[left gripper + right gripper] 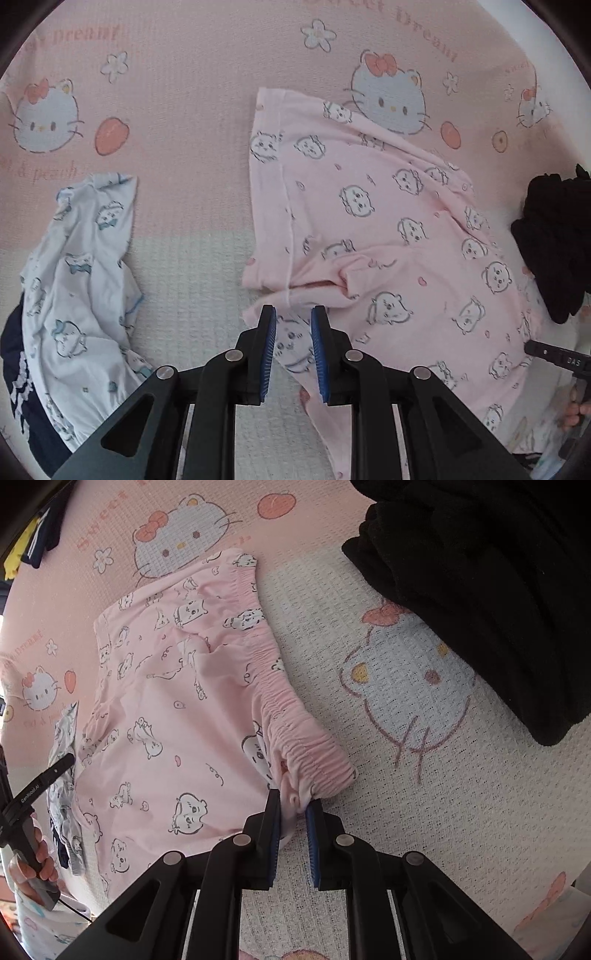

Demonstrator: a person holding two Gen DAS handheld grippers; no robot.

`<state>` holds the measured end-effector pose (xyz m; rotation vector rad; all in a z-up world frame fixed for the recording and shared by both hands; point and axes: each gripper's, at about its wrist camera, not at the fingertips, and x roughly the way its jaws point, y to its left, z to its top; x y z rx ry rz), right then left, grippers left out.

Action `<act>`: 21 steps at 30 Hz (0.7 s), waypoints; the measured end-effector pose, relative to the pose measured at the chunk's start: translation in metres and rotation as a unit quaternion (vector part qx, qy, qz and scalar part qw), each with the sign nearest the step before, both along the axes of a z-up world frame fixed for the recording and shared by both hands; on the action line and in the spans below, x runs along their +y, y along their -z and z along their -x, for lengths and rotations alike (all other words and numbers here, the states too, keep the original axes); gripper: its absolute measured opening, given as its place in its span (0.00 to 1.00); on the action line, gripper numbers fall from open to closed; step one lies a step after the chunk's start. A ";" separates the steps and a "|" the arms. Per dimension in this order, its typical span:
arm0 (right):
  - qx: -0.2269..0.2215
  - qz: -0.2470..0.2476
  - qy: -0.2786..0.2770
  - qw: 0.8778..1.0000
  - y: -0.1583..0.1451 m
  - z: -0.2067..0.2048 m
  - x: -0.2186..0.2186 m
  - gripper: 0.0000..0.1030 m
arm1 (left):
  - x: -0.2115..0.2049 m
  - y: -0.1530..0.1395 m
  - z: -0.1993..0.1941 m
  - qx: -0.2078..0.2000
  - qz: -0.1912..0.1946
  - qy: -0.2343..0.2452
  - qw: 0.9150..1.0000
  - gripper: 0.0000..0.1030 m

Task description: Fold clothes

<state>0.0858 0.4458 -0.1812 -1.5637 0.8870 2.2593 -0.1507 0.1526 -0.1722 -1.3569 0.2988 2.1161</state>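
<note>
Pink shorts (pixel 369 221) printed with small cartoon faces lie spread on the bed sheet (pixel 184 110). My left gripper (pixel 293 325) hovers over their near hem, its blue pads a narrow gap apart with nothing pinched; the cloth seen through the gap lies flat below. In the right wrist view the shorts (pixel 166 720) show their gathered elastic waistband (pixel 295 716). My right gripper (pixel 293 805) is shut on a bunched corner of that waistband. The left gripper's body (pixel 37 786) and a hand (pixel 33 849) show at the left edge.
A crumpled white printed garment (pixel 81 277) lies to the left over a dark navy piece (pixel 14 369). A black garment (pixel 498 590) is heaped to the right of the shorts. Navy and yellow clothes (pixel 40 535) sit at the far corner.
</note>
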 end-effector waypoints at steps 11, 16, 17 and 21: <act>0.039 -0.011 -0.029 0.999 -0.017 -0.007 -0.008 0.56 | -0.011 0.003 -0.014 -0.088 -0.040 -0.021 0.995 0.60; 0.047 -0.034 -0.026 0.998 -0.025 -0.021 -0.003 0.59 | -0.012 -0.004 -0.023 -0.064 -0.021 -0.020 0.998 0.60; 0.047 -0.043 -0.028 0.998 -0.027 -0.024 -0.003 0.59 | -0.012 -0.006 -0.024 -0.059 -0.017 -0.021 0.998 0.60; 0.057 -0.101 -0.058 0.992 -0.038 -0.029 -0.012 0.61 | -0.010 -0.014 -0.034 -0.024 0.012 -0.014 1.000 0.60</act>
